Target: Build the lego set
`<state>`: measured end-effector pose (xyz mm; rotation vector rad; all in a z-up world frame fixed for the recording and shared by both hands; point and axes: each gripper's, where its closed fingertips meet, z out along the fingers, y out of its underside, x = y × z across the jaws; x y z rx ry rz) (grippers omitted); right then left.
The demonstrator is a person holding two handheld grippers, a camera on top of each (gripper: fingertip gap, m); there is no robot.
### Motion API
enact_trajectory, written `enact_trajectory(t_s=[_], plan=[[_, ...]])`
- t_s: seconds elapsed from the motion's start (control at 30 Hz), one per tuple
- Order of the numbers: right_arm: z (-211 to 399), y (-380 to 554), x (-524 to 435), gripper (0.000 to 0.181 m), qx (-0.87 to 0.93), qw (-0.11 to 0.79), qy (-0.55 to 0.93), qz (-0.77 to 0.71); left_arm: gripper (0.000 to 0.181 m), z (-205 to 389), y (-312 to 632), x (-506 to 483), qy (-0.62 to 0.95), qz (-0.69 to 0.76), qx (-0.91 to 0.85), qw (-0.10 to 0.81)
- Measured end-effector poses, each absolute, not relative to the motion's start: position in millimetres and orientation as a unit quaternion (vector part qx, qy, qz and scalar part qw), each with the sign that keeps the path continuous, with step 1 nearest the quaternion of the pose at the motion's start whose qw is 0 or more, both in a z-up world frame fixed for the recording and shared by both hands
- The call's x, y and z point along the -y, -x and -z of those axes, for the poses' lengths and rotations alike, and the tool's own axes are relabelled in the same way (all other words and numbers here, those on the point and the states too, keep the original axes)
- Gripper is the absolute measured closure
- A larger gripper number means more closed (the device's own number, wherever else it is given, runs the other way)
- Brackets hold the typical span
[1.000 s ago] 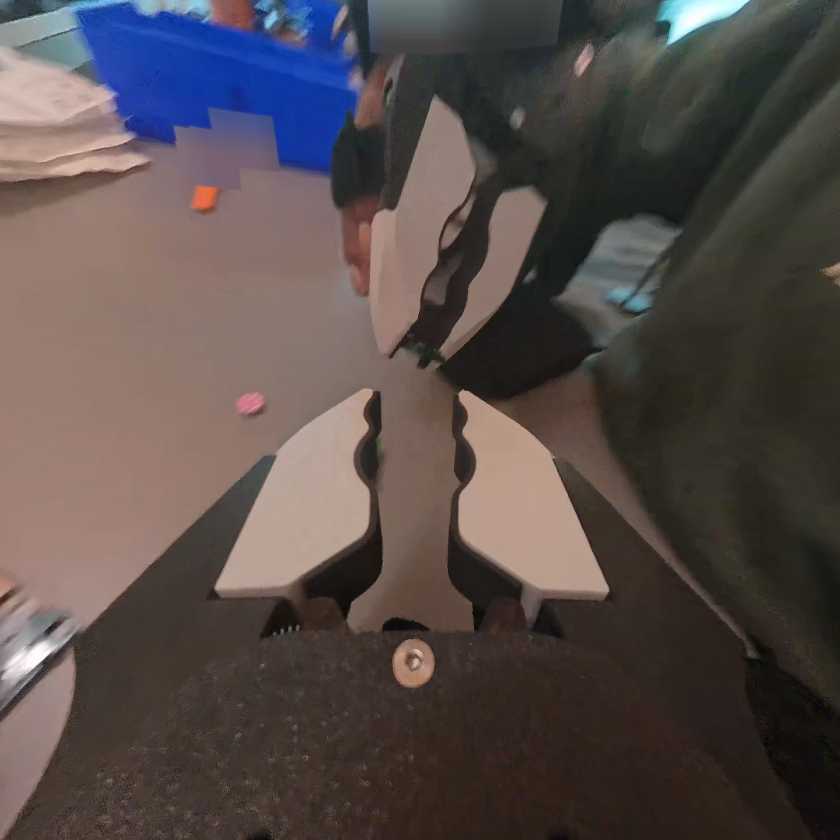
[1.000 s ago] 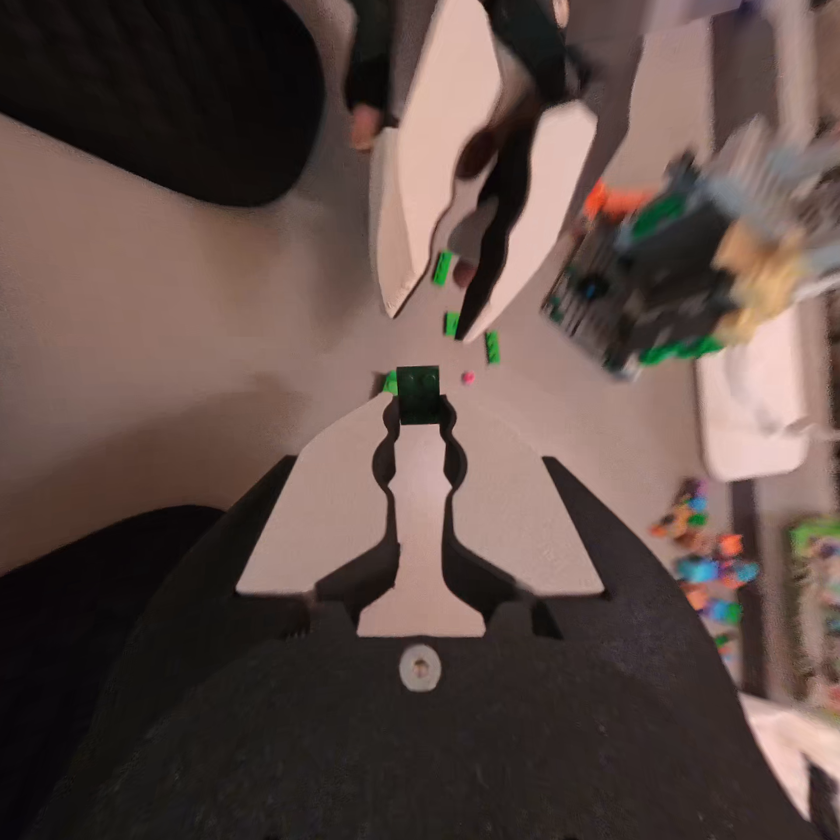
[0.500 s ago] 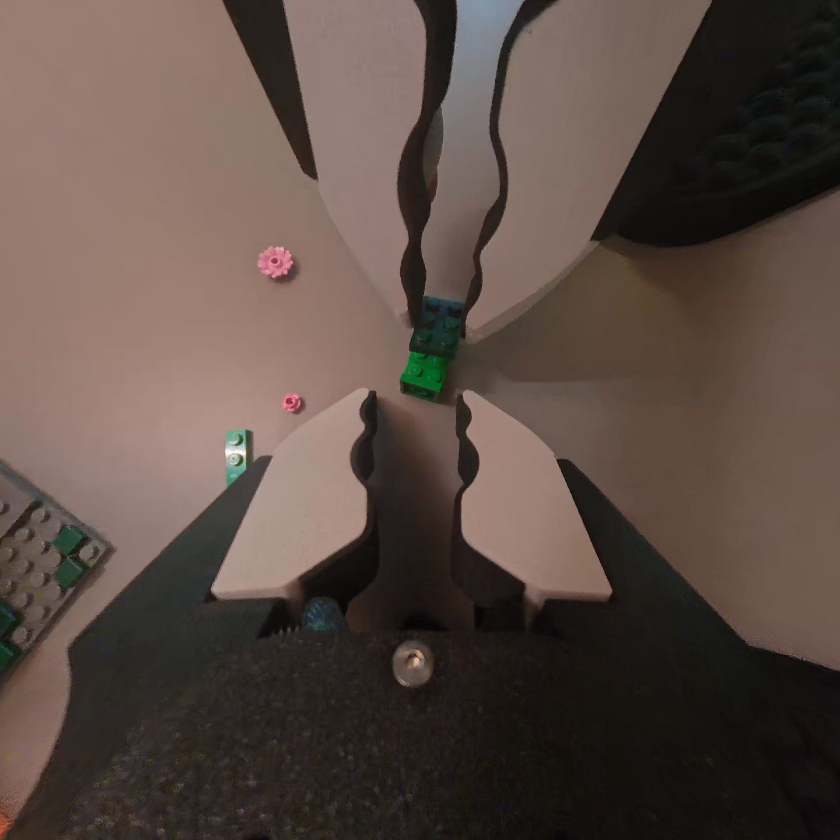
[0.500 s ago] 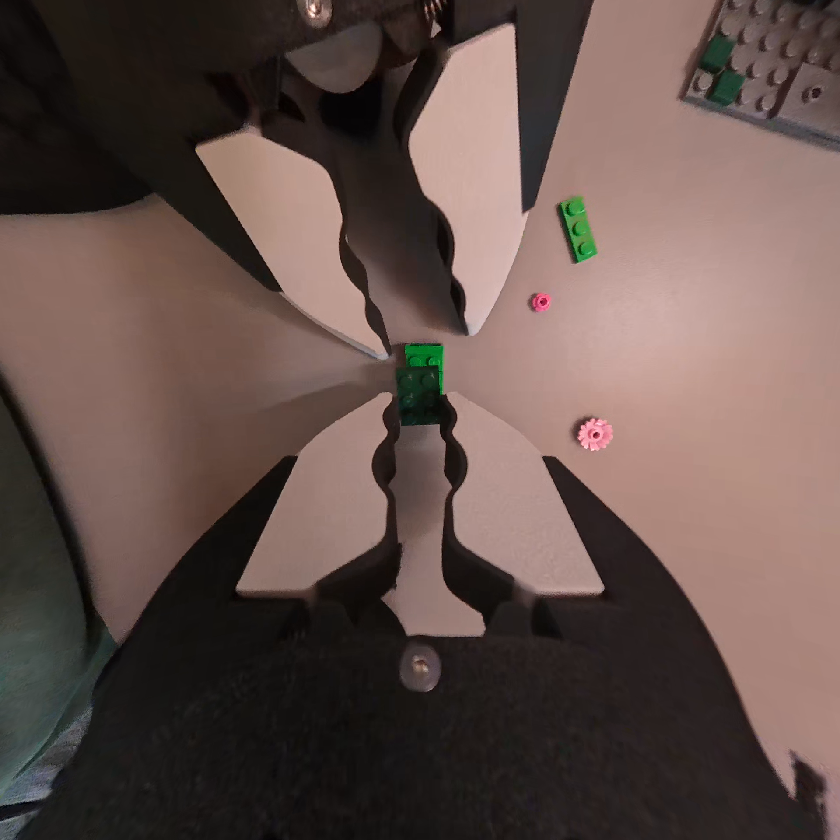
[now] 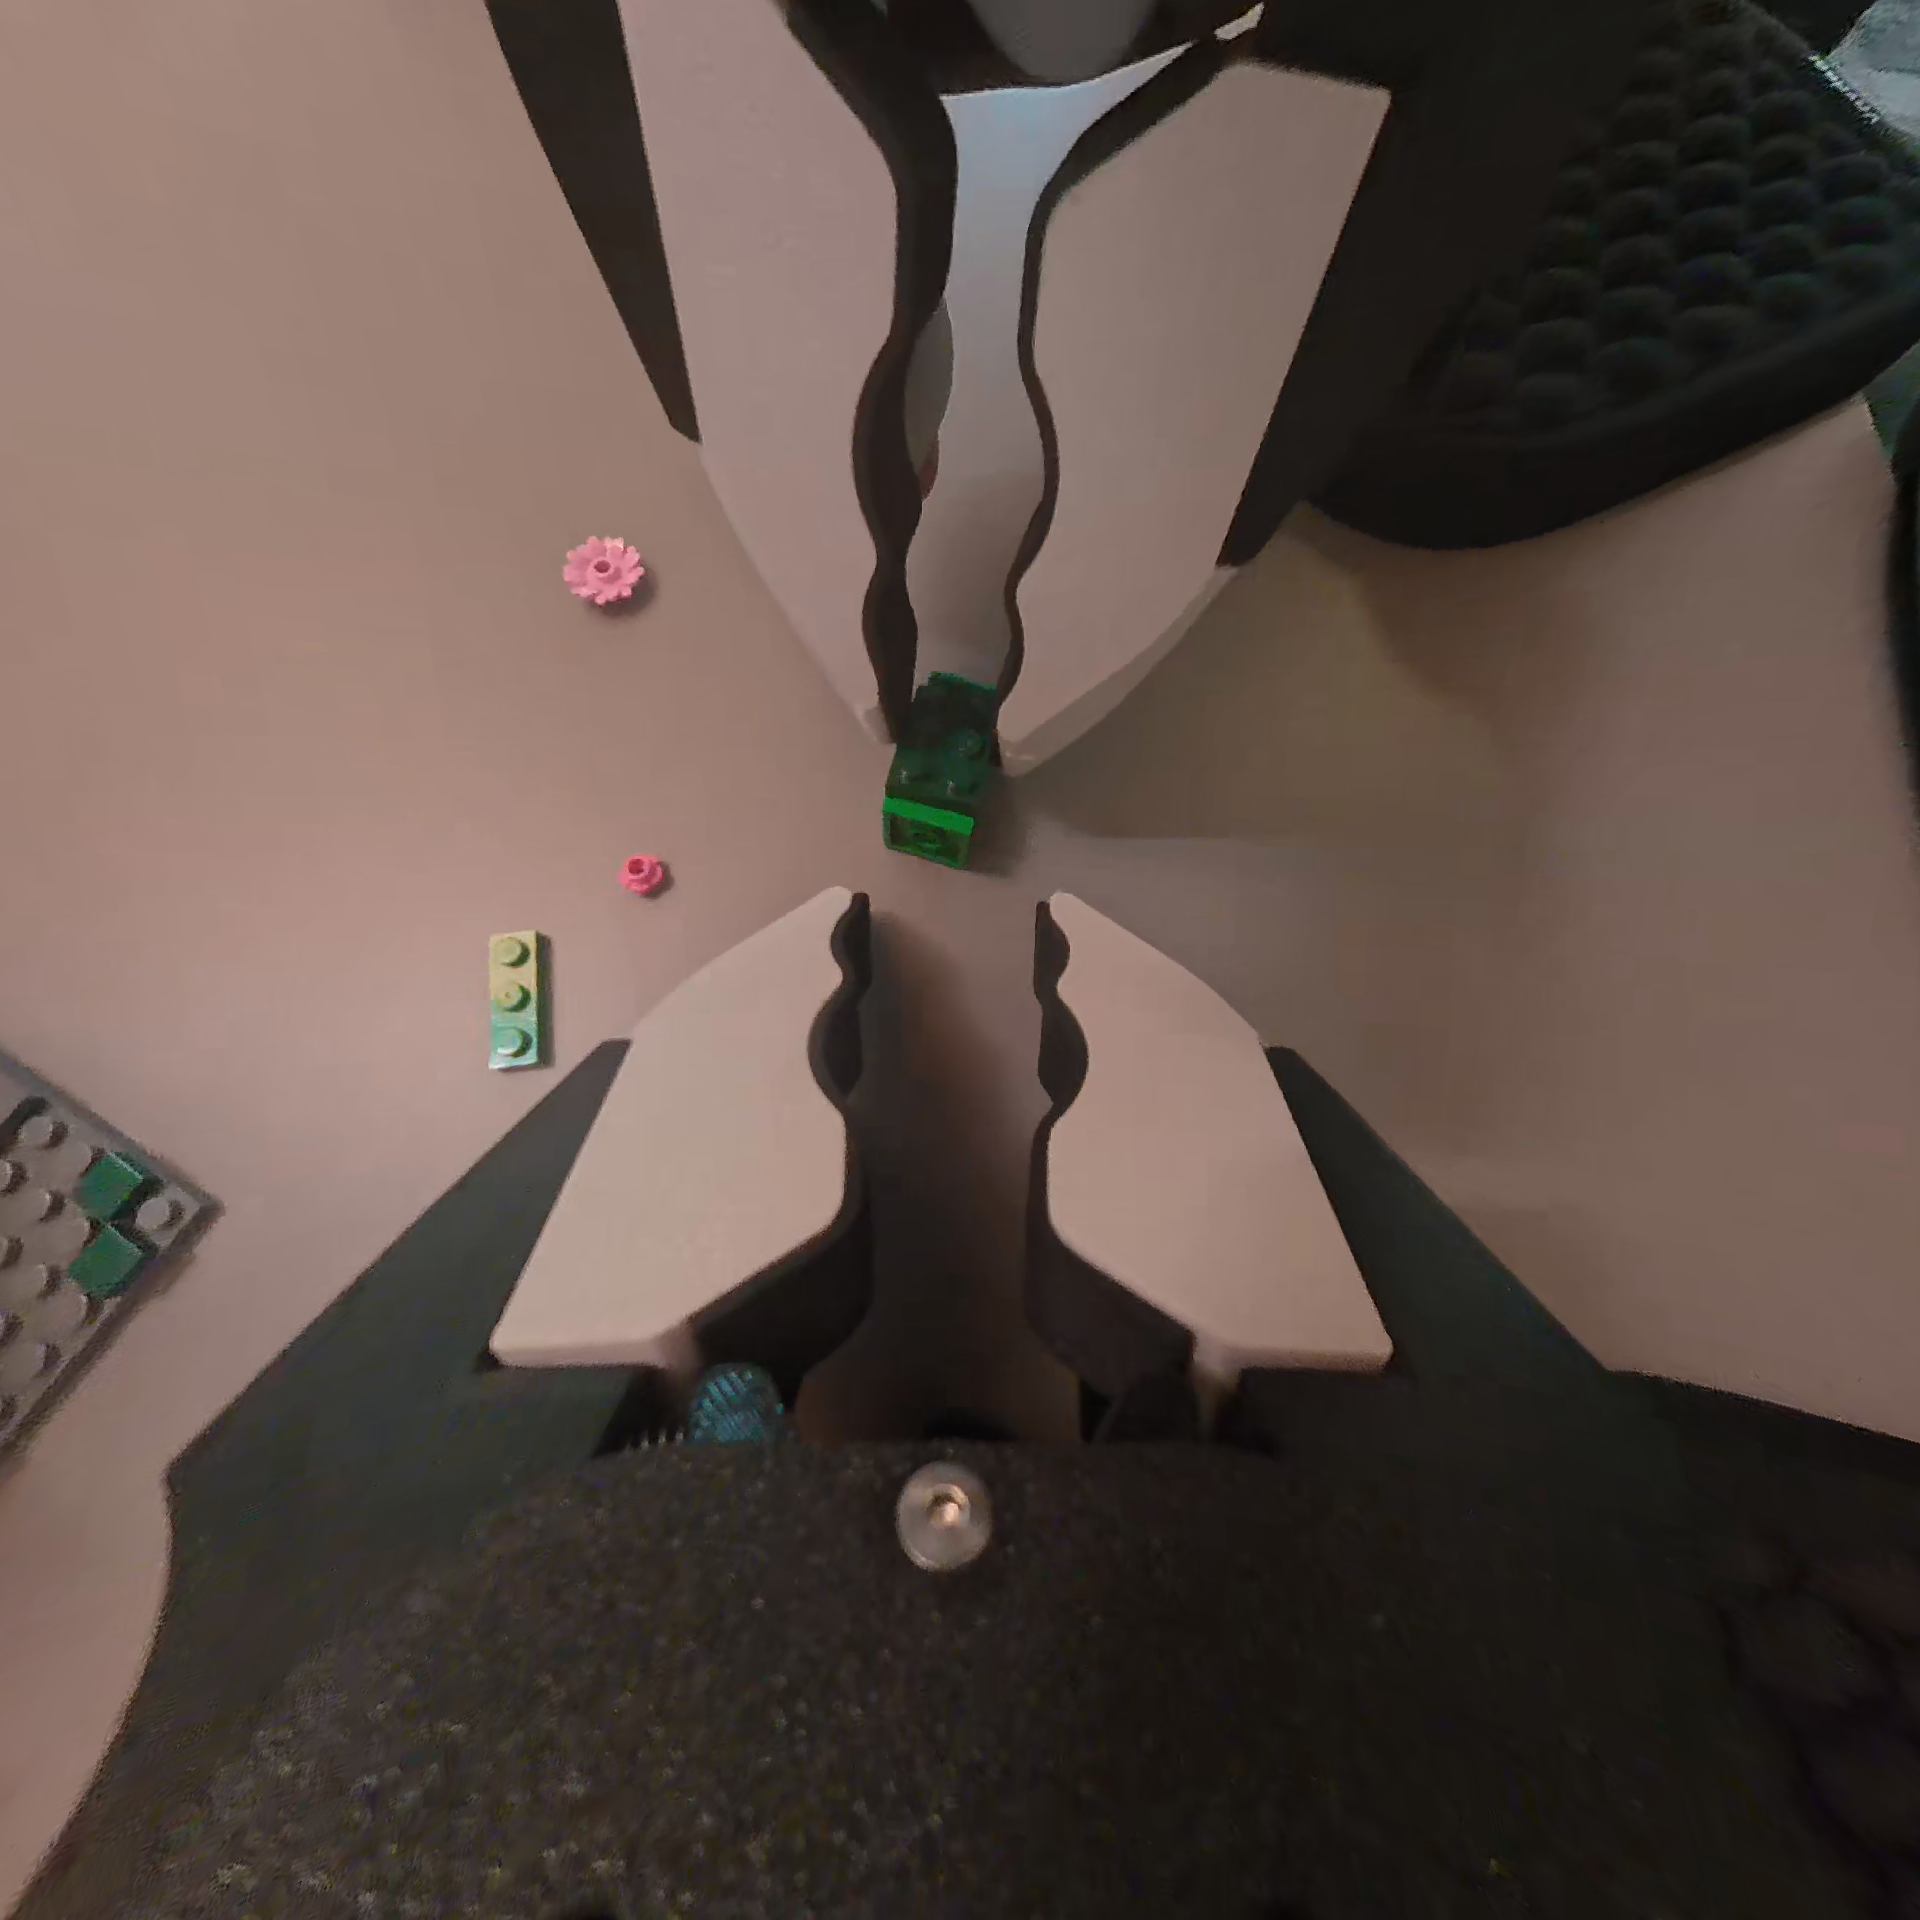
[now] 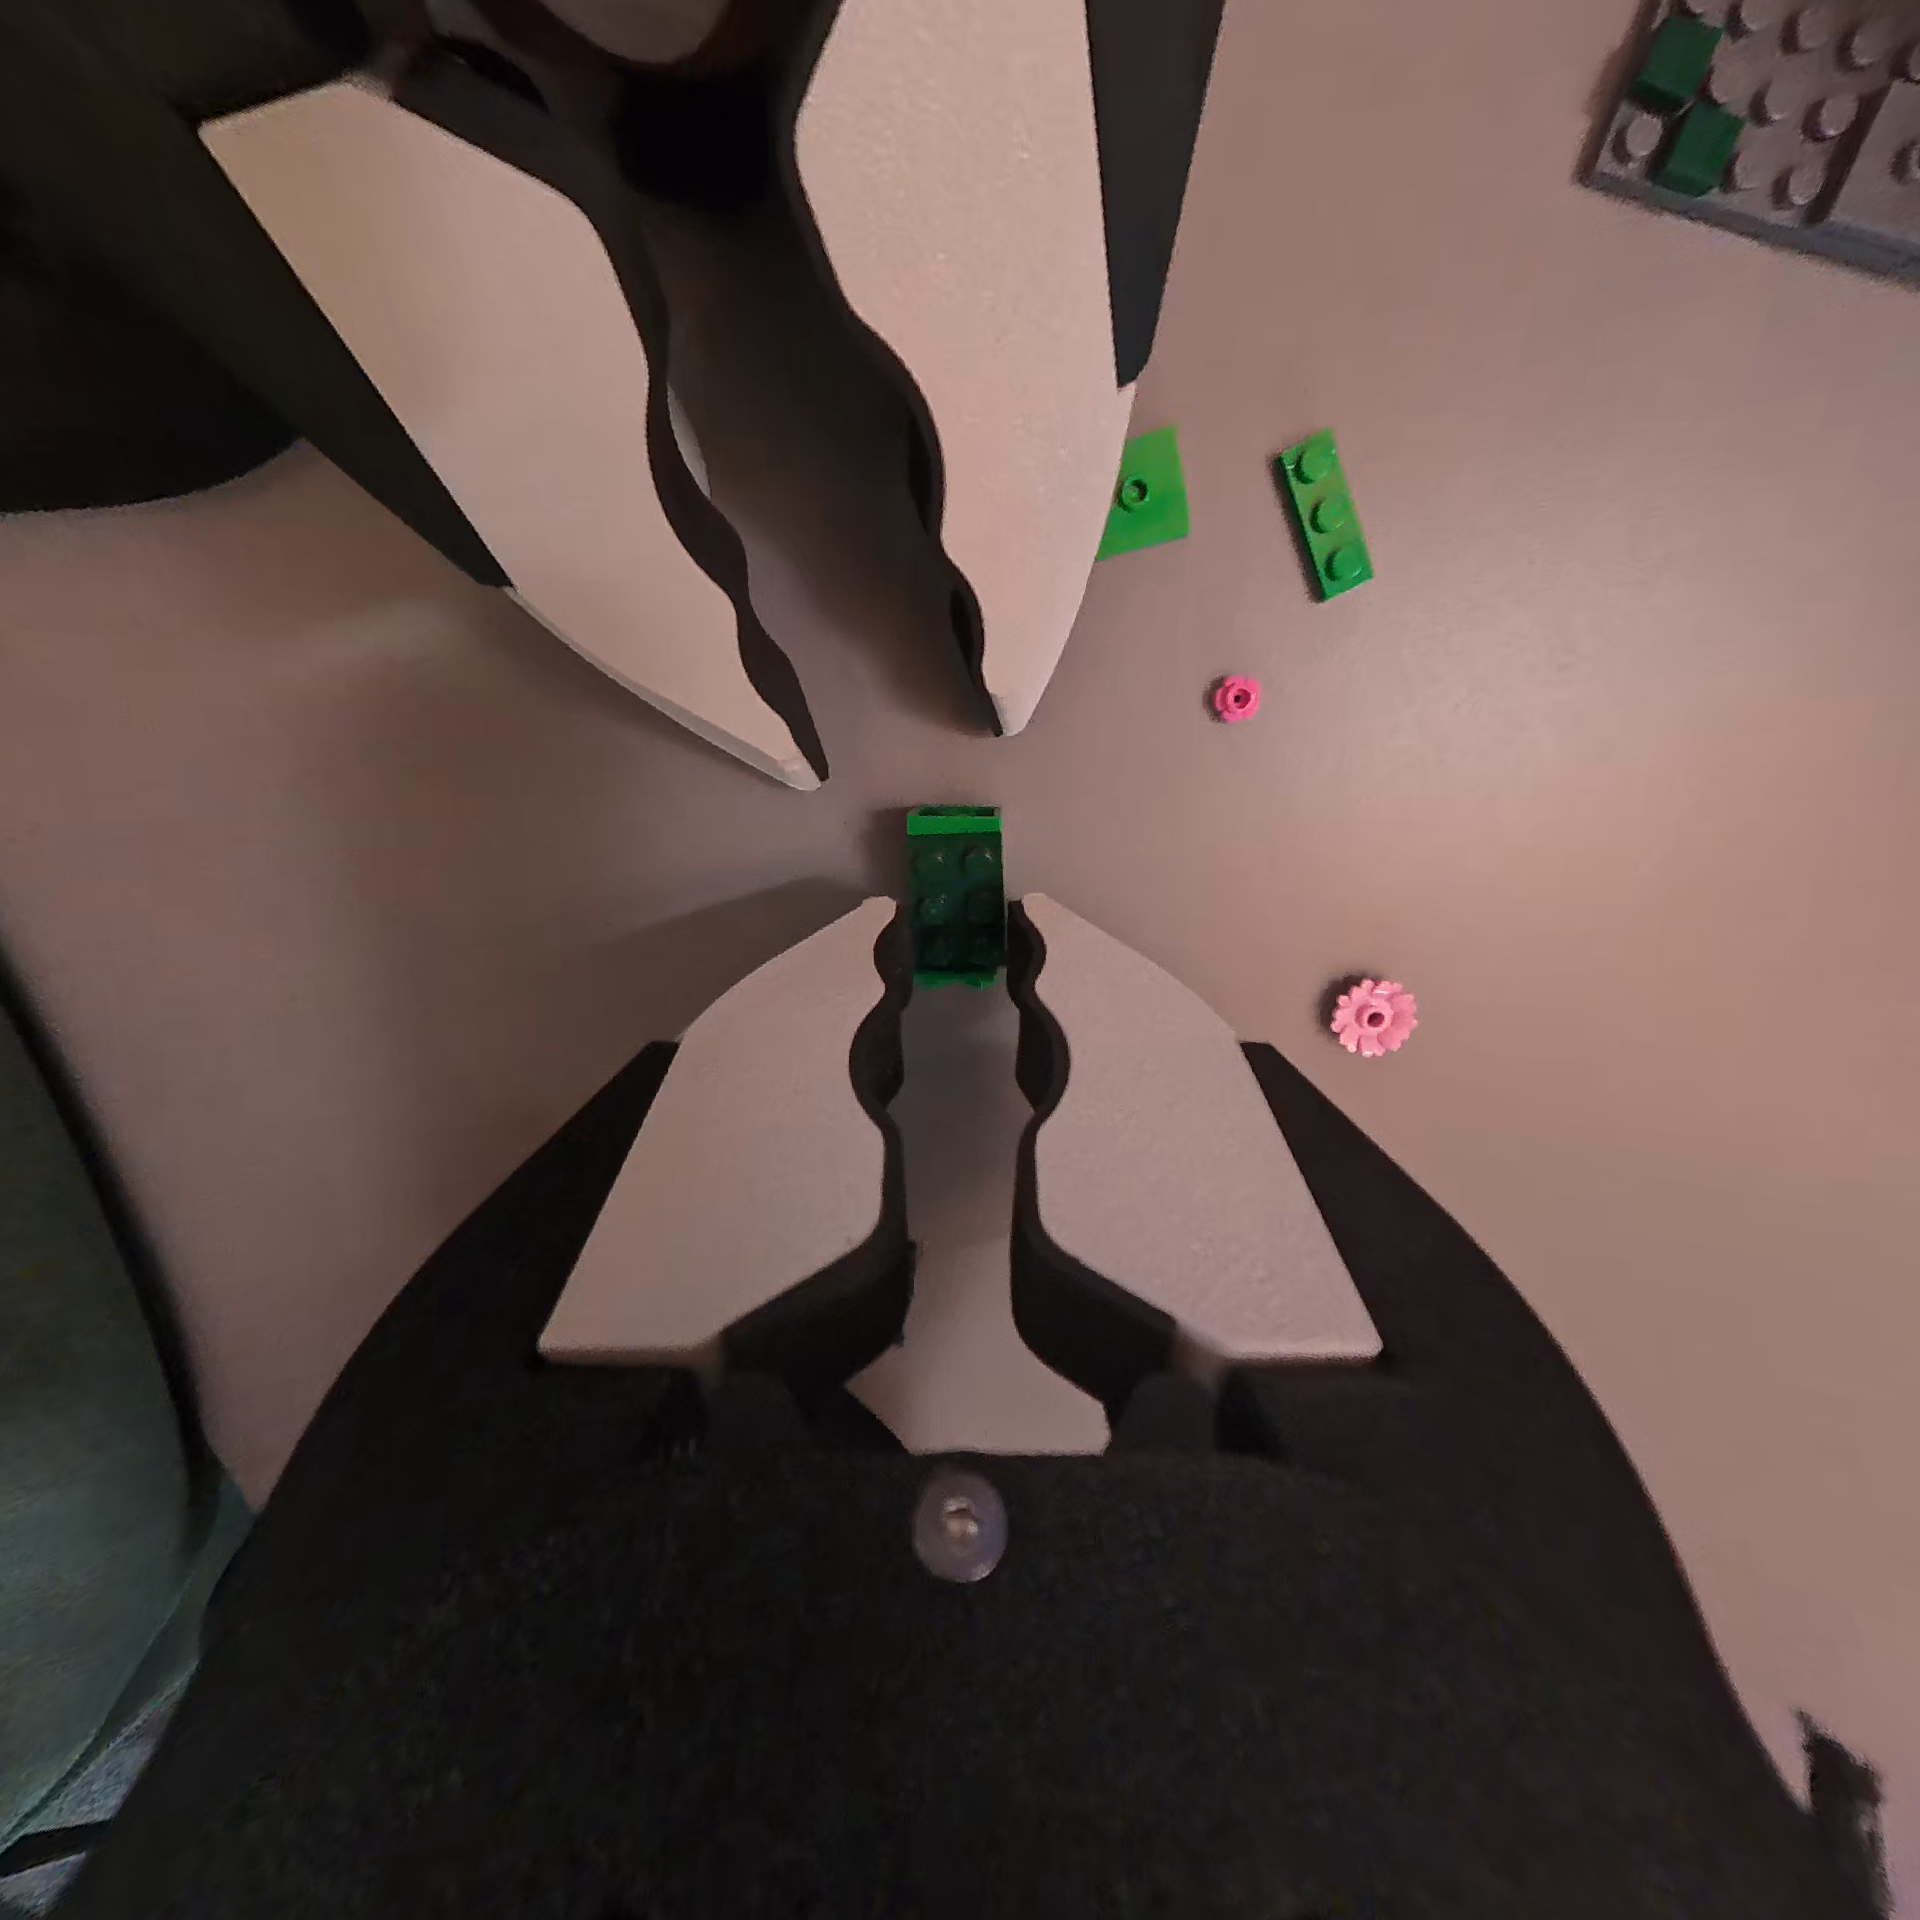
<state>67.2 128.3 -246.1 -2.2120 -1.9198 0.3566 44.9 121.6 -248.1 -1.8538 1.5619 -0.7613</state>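
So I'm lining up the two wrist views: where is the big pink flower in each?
Left wrist view: pink flower, upper left, on the table.
Right wrist view: pink flower, right of centre.
Shared landmark: green brick stack in the right gripper.

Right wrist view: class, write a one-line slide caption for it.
Right gripper pinches a green brick stack above the table while the open left gripper faces it.

green brick stack (image 6: 956, 899) | dark plate atop bright brick | on table | nipped between claw tips
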Motion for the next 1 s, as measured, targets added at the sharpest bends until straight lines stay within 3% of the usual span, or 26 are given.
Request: enact_trajectory(t_s=[0.47,1.0], plan=[[227,-73,-127,0.159,0.633,0.132,0.741,-0.182,0.153,242,-54,-125,0.688,0.286,-0.585,0.321],[226,-61,-123,0.168,0.648,0.167,0.705,-0.235,0.163,251,-65,-119,0.68,0.257,-0.612,0.311]])
